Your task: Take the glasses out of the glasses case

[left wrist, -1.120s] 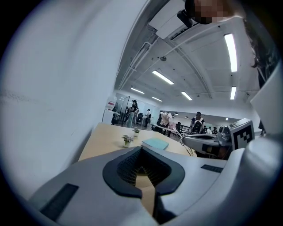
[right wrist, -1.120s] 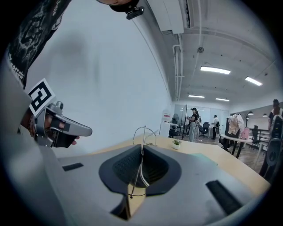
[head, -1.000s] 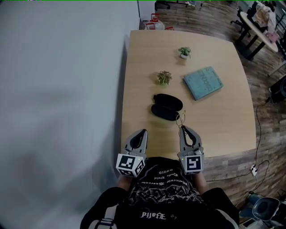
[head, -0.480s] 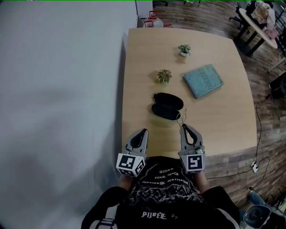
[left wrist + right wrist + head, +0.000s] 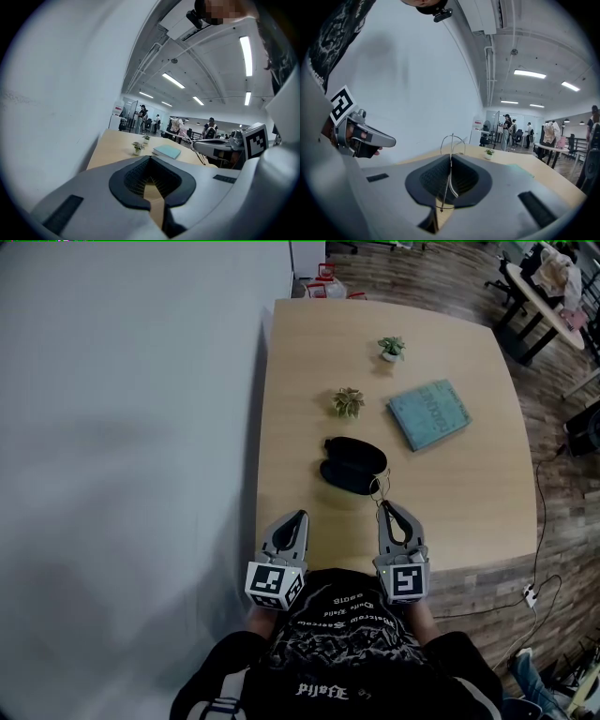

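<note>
A grey wall (image 5: 122,427) fills the whole left half of the head view. At its right stands a light wooden desk (image 5: 469,512), and brown wooden floor (image 5: 553,521) shows along the right edge of the frame. At the bottom centre is the person's dark printed shirt (image 5: 337,643).

Just above the shirt, over the near edge of the desk, the two tongs are side by side and point up the frame. The left tongs (image 5: 300,516) have their jaws together, with nothing between them. The right tongs (image 5: 383,507) are clamped on the glasses (image 5: 451,157): in the right gripper view the thin wire frame stands upright between the closed jaws, and one rim rises above the tips.

A teal book (image 5: 428,414) lies in the upper right part of the desk. The black glasses case (image 5: 353,465) lies open in the middle of the desk, just above and slightly left of the tip of the right tongs. The glasses are outside the case and hang close to its lower right end.

One small plant (image 5: 348,402) stands above the case, and another small plant (image 5: 392,348) stands further up, near the far edge.
</note>
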Demonstrator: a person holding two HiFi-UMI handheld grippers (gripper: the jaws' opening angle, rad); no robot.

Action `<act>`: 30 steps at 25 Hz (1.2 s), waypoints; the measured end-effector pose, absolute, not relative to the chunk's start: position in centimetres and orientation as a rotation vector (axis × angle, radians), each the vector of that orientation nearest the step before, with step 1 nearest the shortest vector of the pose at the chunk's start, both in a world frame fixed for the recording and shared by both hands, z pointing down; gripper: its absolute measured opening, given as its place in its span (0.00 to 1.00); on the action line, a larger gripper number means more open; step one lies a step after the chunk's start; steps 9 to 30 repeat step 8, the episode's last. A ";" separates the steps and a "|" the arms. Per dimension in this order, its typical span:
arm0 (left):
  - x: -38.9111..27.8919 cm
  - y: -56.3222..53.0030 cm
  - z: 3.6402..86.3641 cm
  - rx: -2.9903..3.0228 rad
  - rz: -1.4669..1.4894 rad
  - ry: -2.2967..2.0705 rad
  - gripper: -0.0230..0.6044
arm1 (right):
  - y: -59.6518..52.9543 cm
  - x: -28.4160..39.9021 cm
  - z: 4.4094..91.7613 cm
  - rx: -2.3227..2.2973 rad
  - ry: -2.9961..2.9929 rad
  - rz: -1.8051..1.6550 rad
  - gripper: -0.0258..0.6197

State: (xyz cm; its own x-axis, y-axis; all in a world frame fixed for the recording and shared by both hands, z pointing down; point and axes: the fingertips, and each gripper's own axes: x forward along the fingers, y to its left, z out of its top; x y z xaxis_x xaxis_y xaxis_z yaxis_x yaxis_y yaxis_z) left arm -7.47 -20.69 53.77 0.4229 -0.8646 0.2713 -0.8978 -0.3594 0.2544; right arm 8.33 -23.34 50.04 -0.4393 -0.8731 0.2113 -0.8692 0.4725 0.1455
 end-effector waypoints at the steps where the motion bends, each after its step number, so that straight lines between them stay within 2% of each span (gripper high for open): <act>1: -7.6 -20.7 53.7 2.321 0.127 -1.513 0.04 | -23.4 8.3 50.0 1.489 -2.464 -0.025 0.06; 30: -7.8 -21.3 53.9 2.322 0.133 -1.533 0.04 | -23.9 8.2 50.1 1.482 -2.471 -0.023 0.06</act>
